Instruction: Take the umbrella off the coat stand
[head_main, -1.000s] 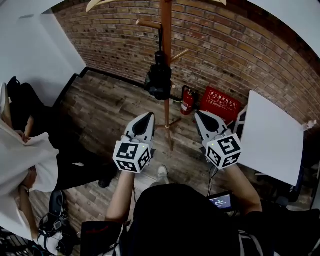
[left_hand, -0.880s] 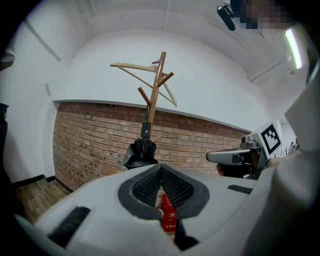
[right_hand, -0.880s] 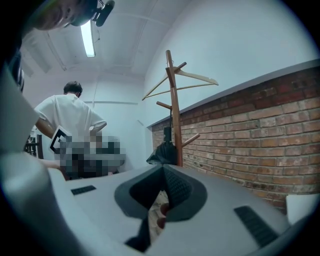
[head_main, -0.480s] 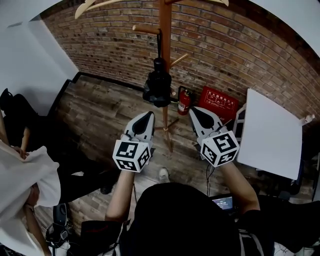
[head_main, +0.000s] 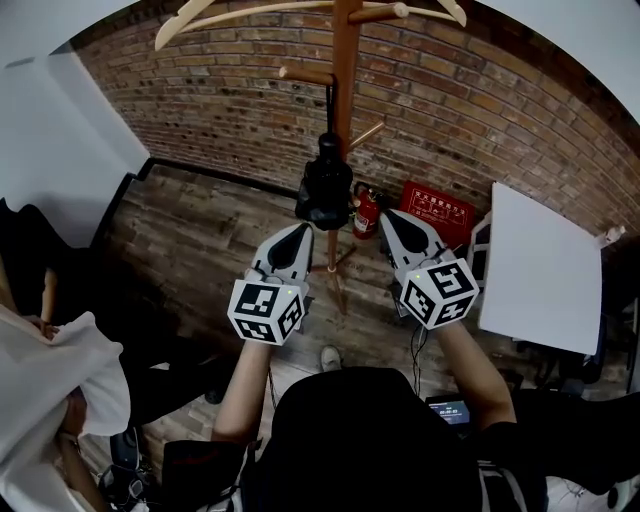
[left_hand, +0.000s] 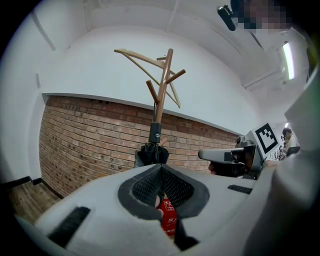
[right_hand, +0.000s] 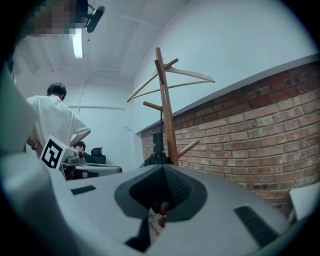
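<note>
A folded black umbrella (head_main: 324, 188) hangs by its strap from a peg on the wooden coat stand (head_main: 345, 95), close against the pole. My left gripper (head_main: 301, 231) is shut and empty, its tip just below and left of the umbrella. At the umbrella's lower right, my right gripper (head_main: 385, 215) is also shut with nothing in it. In the left gripper view the umbrella (left_hand: 152, 151) hangs straight ahead above the closed jaws (left_hand: 161, 168). The right gripper view has the umbrella (right_hand: 157, 149) beside the pole (right_hand: 167, 115), just past the closed jaws (right_hand: 164, 168).
A red fire extinguisher (head_main: 365, 210) and a red box (head_main: 437, 212) stand at the brick wall behind the stand. A white board (head_main: 545, 268) is at the right. A person in a white shirt (head_main: 55, 370) is at the left. A wooden hanger (head_main: 250, 12) tops the stand.
Both grippers have come closer to the coat stand, and the umbrella now hangs just past their tips. The right gripper has shifted left toward the pole.
</note>
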